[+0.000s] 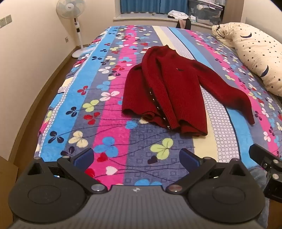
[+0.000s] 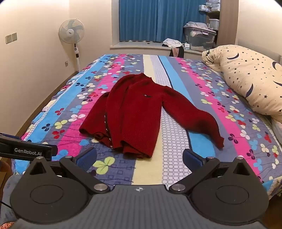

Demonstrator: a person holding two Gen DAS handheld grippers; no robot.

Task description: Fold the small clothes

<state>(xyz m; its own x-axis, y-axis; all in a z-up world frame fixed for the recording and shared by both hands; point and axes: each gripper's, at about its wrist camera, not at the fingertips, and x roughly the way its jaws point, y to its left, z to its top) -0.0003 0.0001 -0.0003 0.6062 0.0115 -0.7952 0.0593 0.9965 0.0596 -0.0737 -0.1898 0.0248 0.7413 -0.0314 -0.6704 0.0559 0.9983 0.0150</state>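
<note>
Standing fan in the upper left corner, left gripper spread wide and empty at the lower edge, dark red knit cardigan mid-frame on the striped floral blanket, one sleeve trailing right, star-print pillow upper right, right gripper likewise agape, holding nothing

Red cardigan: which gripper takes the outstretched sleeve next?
Right, probably. The sleeve trails toward the pillow side, its cuff just ahead of the open right gripper. The left gripper, also open, faces the cardigan hem.
</note>
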